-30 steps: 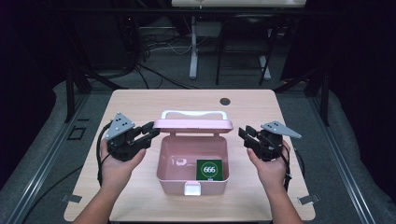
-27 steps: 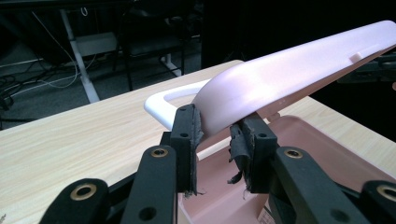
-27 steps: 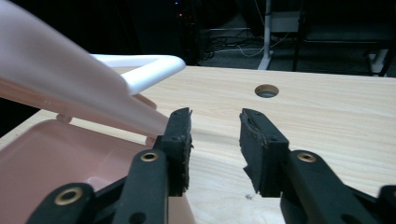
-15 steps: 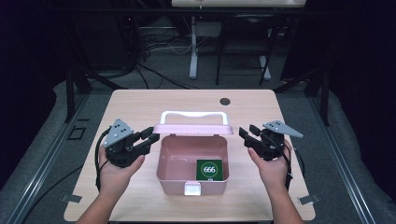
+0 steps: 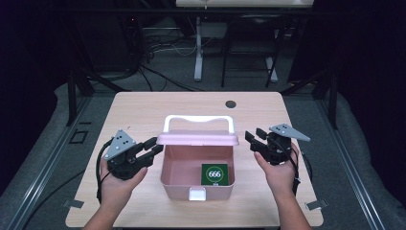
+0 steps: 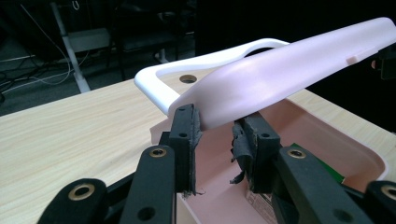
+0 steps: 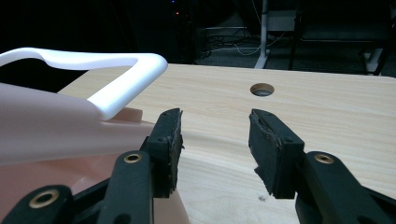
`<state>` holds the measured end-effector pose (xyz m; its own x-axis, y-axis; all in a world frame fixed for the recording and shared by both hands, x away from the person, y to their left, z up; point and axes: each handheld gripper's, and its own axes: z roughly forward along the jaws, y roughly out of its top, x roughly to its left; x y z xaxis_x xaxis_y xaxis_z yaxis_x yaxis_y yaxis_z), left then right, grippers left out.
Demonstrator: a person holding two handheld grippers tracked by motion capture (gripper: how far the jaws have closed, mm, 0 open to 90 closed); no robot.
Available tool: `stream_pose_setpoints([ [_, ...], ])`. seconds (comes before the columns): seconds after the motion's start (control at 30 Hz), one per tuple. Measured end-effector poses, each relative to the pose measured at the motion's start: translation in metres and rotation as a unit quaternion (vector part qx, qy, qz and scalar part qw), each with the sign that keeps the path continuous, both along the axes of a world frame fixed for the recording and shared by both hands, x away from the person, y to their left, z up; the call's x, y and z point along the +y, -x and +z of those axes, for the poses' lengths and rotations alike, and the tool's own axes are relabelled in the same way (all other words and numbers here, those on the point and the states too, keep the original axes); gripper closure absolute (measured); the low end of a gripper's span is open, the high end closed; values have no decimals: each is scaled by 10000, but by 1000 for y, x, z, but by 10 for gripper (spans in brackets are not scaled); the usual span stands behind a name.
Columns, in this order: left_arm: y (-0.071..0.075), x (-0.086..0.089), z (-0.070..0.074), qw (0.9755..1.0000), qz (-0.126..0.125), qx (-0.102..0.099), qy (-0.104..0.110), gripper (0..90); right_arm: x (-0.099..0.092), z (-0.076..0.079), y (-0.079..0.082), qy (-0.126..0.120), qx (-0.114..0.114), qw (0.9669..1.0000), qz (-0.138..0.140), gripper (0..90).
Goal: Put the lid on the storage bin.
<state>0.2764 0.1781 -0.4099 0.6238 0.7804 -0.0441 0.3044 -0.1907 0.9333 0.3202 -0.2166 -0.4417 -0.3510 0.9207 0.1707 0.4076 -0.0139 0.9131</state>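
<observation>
Standing open at the middle of the table, the pink plastic storage box (image 5: 198,175) is flanked by both grippers.

Its pink hinged lid (image 5: 197,138) is rising half-raised over the back wall, the white loop handle (image 5: 198,120) sticking out beyond it, and a green square card marked 666 (image 5: 214,174) is lying on the box floor at the right. The left gripper (image 5: 152,148) is sitting at the lid's left edge; in the left gripper view that edge (image 6: 280,77) is lying between the narrowly parted jaws, which have just been opening, and whether the pads are pressing it I cannot tell. The right gripper (image 5: 254,139) is holding just off the lid's right edge, jaws spread wide with nothing between them. The light wooden table (image 5: 143,108) is lying bare behind the box, around its round cable hole (image 5: 231,104).
</observation>
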Motion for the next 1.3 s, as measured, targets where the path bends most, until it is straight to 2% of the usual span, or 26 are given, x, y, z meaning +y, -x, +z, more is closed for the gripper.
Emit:
stream_pose_setpoints([
  [1.03,17,5,-18,9998,-105,139,72,697,0,-2,-1,23,59,10000,34,533],
  [1.3,24,7,-25,9997,-124,181,92,697,1,-4,-2,-27,2,10000,2,531],
])
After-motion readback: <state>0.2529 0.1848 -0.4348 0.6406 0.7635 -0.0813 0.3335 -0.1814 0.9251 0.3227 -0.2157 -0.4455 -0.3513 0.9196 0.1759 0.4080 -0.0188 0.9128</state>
